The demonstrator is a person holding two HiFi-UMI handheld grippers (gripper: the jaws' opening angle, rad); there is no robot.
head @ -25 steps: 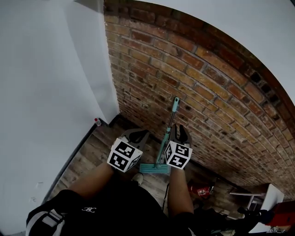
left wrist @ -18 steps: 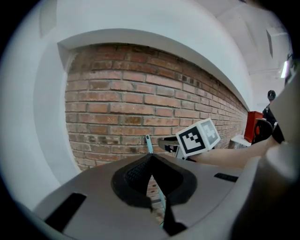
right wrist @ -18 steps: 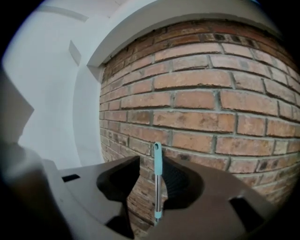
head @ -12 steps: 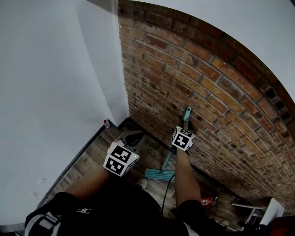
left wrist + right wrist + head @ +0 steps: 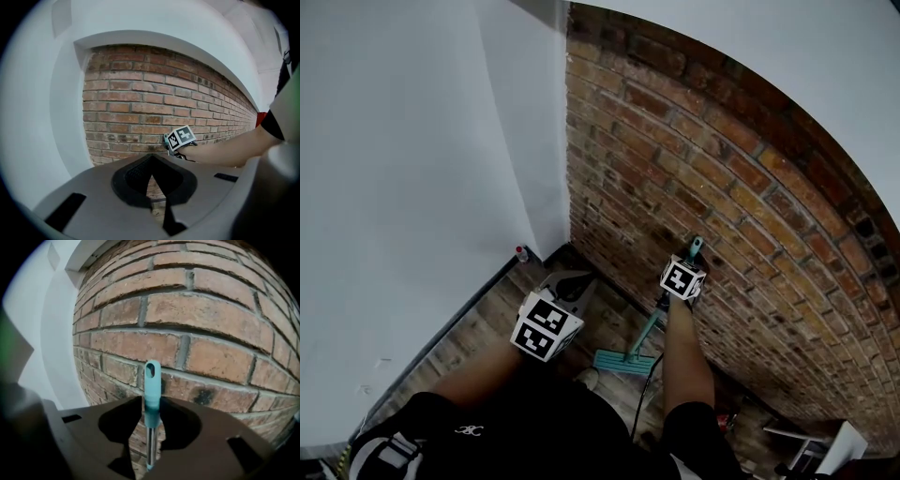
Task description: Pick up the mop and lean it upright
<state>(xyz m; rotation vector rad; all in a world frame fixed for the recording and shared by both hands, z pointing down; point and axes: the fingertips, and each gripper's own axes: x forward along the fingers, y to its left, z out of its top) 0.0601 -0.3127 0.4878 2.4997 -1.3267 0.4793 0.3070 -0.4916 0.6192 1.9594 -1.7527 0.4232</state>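
A white wall (image 5: 412, 187) fills the left side, and a small bottle (image 5: 521, 252) with a red cap stands at its foot, in the corner where it meets the brick wall (image 5: 703, 159). Just right of the bottle, the left gripper (image 5: 571, 279) hangs above the wooden floor (image 5: 473, 323). Its jaws are drawn together at the tips with nothing between them, and it points toward the bricks, well apart from the mop (image 5: 645, 331).

The mop stands upright and slightly tilted. Its flat teal mop head (image 5: 617, 360) rests on the floor a little way out from the bricks, and the top of its handle leans against them.

Furthest right, the right gripper (image 5: 152, 417) sits high on the handle. The teal grip (image 5: 152, 383), with its hanging hole, rises between the jaws, and the metal shaft runs down below them. The jaws have just been moving, opening and then easing back in. They now stand narrow, and the pads lie against both sides of the grip.
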